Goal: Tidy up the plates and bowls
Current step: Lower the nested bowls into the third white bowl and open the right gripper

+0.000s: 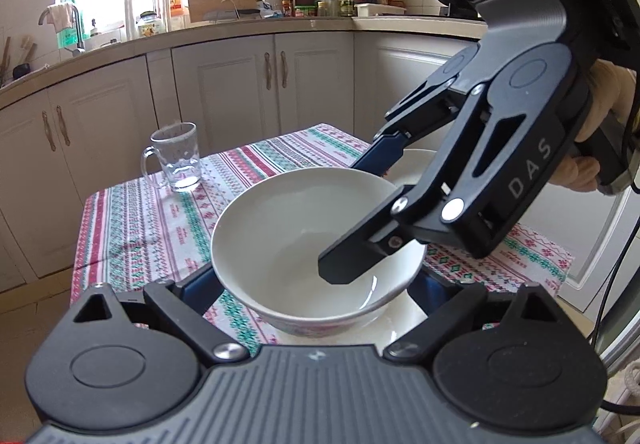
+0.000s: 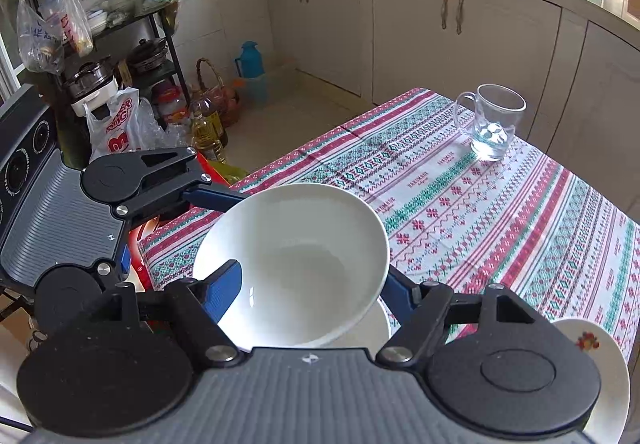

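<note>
Tablecloth (image 2: 500, 212); flowered plate (image 2: 600, 364) right-view only

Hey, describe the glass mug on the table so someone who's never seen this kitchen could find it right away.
Find the table with the striped red and green tablecloth. At its corner nearest the white cabinets stands the glass mug, upright and alone. It is clear with a handle, unlike the white bowl and white plates.

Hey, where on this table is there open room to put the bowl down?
The widest bare patch is the middle of the tablecloth, between the bowl and the glass mug at the far corner. In the left wrist view, cloth also lies bare left of the bowl, below the mug. The near edge is crowded: the plate, another white dish under the bowl, and both grippers.
</note>
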{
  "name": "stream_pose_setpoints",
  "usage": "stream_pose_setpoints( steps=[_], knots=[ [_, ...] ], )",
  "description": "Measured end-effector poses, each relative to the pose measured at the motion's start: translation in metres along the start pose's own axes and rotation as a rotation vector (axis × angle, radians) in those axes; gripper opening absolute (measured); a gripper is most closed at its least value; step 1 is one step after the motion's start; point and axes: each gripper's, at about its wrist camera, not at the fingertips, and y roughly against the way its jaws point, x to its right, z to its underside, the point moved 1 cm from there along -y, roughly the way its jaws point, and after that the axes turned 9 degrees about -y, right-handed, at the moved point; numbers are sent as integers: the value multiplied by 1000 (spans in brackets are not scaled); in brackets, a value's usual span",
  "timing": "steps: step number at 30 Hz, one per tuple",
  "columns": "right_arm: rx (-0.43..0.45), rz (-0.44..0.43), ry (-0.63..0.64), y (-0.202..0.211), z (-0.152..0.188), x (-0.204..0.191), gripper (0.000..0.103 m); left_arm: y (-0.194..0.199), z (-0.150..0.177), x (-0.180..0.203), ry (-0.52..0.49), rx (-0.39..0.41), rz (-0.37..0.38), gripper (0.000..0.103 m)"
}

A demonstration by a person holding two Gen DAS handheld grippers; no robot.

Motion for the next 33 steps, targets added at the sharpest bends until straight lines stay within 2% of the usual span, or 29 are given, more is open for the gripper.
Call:
stream_pose_setpoints(
  steps=[12,33],
  knots=[
    [-7,-19,-60,-5,27,17,80,-12,5,14,1,-50,25,96],
    [-17,-14,-61,-20,36,21,80,-24,10,6,31,-76,66,97]
  ],
)
